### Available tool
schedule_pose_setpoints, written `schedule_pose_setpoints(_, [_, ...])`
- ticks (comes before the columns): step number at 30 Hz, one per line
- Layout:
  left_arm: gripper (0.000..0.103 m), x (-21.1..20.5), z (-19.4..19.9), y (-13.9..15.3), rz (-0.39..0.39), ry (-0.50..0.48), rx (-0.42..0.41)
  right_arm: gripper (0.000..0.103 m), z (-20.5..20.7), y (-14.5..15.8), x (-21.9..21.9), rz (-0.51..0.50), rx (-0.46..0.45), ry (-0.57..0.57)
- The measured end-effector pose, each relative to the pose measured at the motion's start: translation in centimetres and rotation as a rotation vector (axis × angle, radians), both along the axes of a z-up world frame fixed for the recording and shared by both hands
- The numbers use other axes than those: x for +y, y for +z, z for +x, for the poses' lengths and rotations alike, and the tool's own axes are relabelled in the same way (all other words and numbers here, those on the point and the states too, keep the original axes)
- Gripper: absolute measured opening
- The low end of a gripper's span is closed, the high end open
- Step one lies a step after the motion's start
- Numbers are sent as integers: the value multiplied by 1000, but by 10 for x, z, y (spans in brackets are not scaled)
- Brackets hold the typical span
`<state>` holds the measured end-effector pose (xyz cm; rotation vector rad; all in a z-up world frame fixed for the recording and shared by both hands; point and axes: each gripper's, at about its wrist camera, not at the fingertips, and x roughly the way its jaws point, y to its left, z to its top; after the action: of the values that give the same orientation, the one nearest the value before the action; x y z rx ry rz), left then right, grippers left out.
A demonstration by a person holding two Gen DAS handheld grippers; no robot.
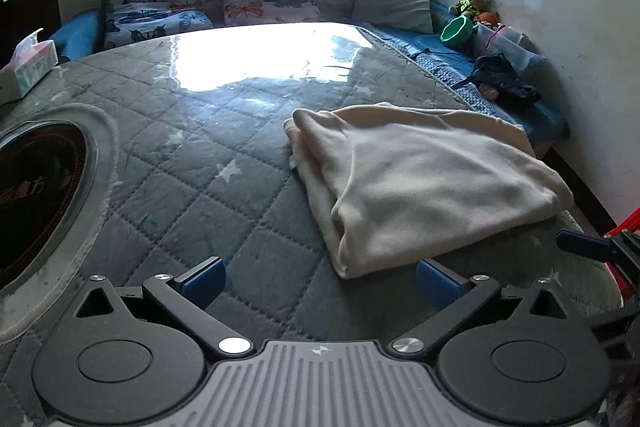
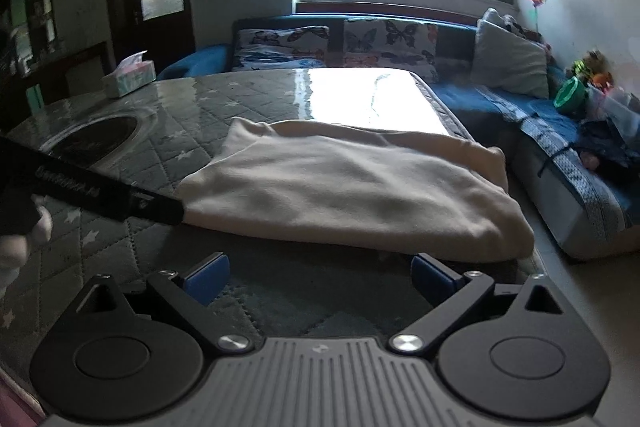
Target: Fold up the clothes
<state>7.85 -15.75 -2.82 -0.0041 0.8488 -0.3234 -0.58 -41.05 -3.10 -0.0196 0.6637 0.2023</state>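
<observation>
While both hand-held grippers hang low over the near edge of the tabletop (image 1: 168, 115), the cream garment (image 1: 424, 179) lies on the quilted, glossy table cover toward the right-hand edge, its right portion reaching that edge. It is gathered into a compact, layered bundle: a rounded fold runs along the side nearest the left gripper (image 1: 320, 281), and stacked cloth edges show at the far left corner of the bundle. The outline is uneven and the top layer carries soft ripples, so the fold reads as rough rather than squared. The left gripper has its blue pads spread wide and holds nothing; the near corner of the garment sits just ahead of the gap between them. The right gripper (image 2: 320, 273) likewise has its pads spread with nothing between them, and the garment's near edge lies just beyond them. Judged from this arrangement, the garment is at least partly folded; the pictures do not settle whether another fold or a tidying pass is intended, or whether the bundle is taken as complete. A tissue box (image 1: 28, 67) stands at the far left edge, and a dark round inset (image 1: 36, 195) occupies the left side of the tabletop. Dark clothing (image 1: 504, 79) lies on the sofa beyond the right edge.
</observation>
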Motion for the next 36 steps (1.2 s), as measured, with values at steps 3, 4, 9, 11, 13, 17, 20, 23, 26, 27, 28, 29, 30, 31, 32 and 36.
schedule_pose_setpoints(3, [103, -2, -5, -2, 15, -7, 9, 100, -1, 0, -4, 11, 8, -37])
schedule_pose_setpoints(4, [103, -3, -7, -2, 21, -10, 13, 100, -1, 0, -5, 17, 11, -47])
schedule_pose_setpoints(9, [103, -6, -15, -4, 36, -23, 23, 103, -2, 2, -7, 22, 20, -72])
schedule_pose_setpoints(11, [103, -7, -18, -4, 35, -30, 22, 103, -3, 3, -8, 18, 20, -78])
schedule_pose_setpoints(13, [103, -9, -20, -3, 39, -36, 19, 103, -4, 3, -8, 24, 22, -85])
schedule_pose_setpoints(17, [103, -12, -23, -4, 50, -46, 18, 103, -5, 3, -7, 26, 28, -100])
schedule_pose_setpoints(20, [103, -13, -26, -4, 54, -55, 16, 103, -7, 3, -6, 23, 33, -105])
schedule_pose_setpoints(23, [103, -14, -30, -4, 55, -62, 12, 103, -10, 3, -4, 27, 31, -108])
schedule_pose_setpoints(26, [103, -15, -34, -4, 60, -63, 10, 103, -12, 4, -3, 24, 27, -110])
schedule_pose_setpoints(27, [103, -15, -35, -4, 60, -64, 10, 103, -14, 4, -3, 26, 25, -112])
schedule_pose_setpoints(28, [103, -15, -36, -4, 61, -64, 8, 103, -15, 5, -3, 28, 23, -113])
schedule_pose_setpoints(29, [103, -16, -38, -4, 63, -64, 6, 103, -16, 6, -3, 29, 20, -114])
schedule_pose_setpoints(30, [103, -16, -40, -3, 64, -64, 4, 103, -18, 6, -3, 30, 18, -114])
schedule_pose_setpoints(31, [103, -16, -42, -3, 66, -64, 1, 103, -20, 7, -3, 28, 15, -115])
schedule_pose_setpoints(32, [103, -17, -44, -2, 68, -64, -3, 103, -22, 7, -4, 28, 12, -116])
schedule_pose_setpoints(36, [103, -18, -53, 3, 77, -63, -25, 103, -31, 8, -4, 27, 4, -121])
